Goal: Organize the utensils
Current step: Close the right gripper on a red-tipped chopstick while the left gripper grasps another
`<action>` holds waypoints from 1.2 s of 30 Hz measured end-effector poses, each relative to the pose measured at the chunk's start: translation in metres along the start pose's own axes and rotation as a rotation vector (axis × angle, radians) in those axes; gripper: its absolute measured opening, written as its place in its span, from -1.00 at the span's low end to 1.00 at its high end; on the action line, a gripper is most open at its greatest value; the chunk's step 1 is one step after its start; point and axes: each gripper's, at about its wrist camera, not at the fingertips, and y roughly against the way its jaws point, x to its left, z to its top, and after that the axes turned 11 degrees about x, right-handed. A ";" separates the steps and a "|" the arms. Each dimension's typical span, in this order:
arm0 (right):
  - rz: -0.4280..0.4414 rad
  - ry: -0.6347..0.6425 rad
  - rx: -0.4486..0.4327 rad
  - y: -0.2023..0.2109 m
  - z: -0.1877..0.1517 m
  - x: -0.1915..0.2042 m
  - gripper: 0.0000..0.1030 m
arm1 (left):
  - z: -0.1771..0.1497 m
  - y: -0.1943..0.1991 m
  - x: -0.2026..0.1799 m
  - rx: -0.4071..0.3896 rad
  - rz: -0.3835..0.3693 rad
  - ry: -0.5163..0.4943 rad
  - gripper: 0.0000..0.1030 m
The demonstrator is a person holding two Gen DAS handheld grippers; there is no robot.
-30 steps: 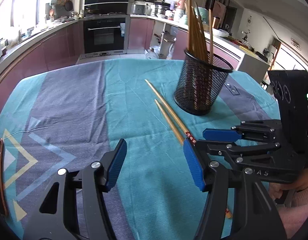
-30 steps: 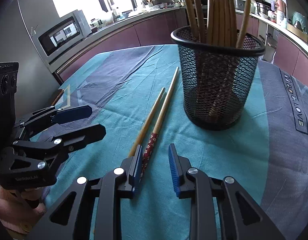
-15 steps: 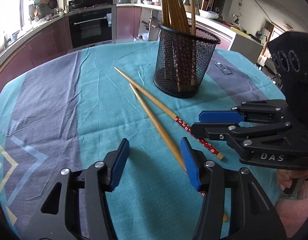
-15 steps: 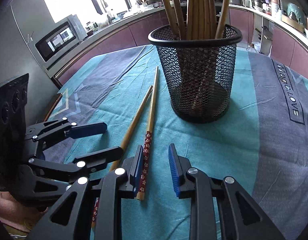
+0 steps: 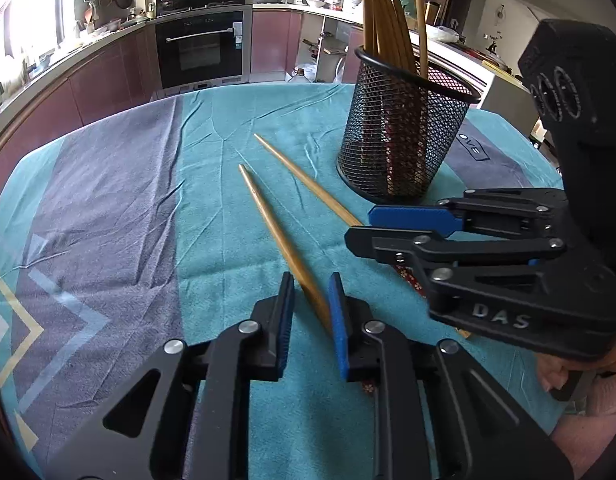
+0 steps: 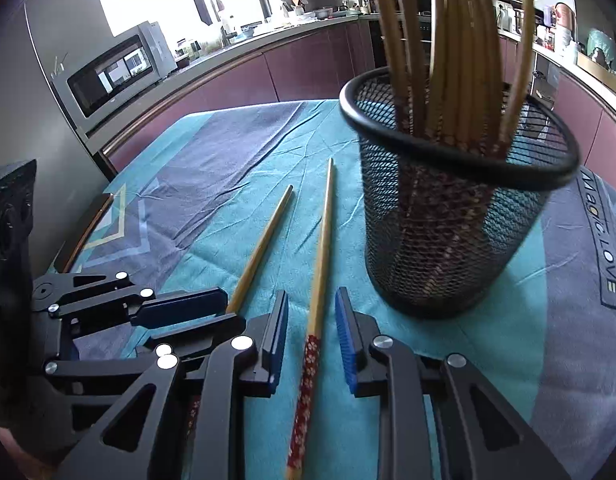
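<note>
Closing around one loose bamboo chopstick each, both grippers work low in their frames, and a clean pickup depends on centring before the pads meet.

The left gripper [image 5: 310, 300] has its blue jaws narrowing on the plain wooden chopstick [image 5: 275, 228], which runs from lower centre toward the upper left; the shaft already lies against the right pad, with a gap at the left one. I would let the left pad come across, not drag the stick.

The right gripper [image 6: 310, 320] is also closing, jaws still slightly apart, astride the chopstick with the red floral handle [image 6: 314, 320], touching neither pad.

Both sticks lie on the teal and grey tablecloth [image 6: 227, 168], just beside the black wire-mesh cup [image 6: 448, 248] already full of chopsticks. Grip near the handle end, then lift steeply to clear the rim.
</note>
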 end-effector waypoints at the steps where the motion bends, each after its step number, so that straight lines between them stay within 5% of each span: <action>1: -0.007 0.002 -0.001 -0.001 0.000 0.000 -0.64 | 0.001 0.000 0.000 -0.001 0.002 0.002 -0.67; 5: -0.009 -0.009 0.005 0.001 -0.004 -0.003 -0.86 | 0.000 0.000 0.002 -0.003 -0.002 0.012 -0.71; 16: 0.039 -0.052 0.018 0.017 -0.032 -0.013 -0.89 | -0.008 0.003 0.002 -0.005 -0.003 0.034 -0.80; 22: 0.044 -0.045 0.032 0.025 -0.044 -0.011 -0.84 | -0.012 0.004 0.000 -0.003 -0.002 0.030 -0.80; 26: 0.020 -0.042 0.017 0.023 -0.038 -0.009 -0.71 | -0.007 0.005 0.002 -0.014 0.021 0.038 -0.59; 36: -0.082 0.036 -0.001 0.007 -0.016 0.002 -0.64 | 0.013 -0.007 0.006 0.008 0.032 0.016 -0.59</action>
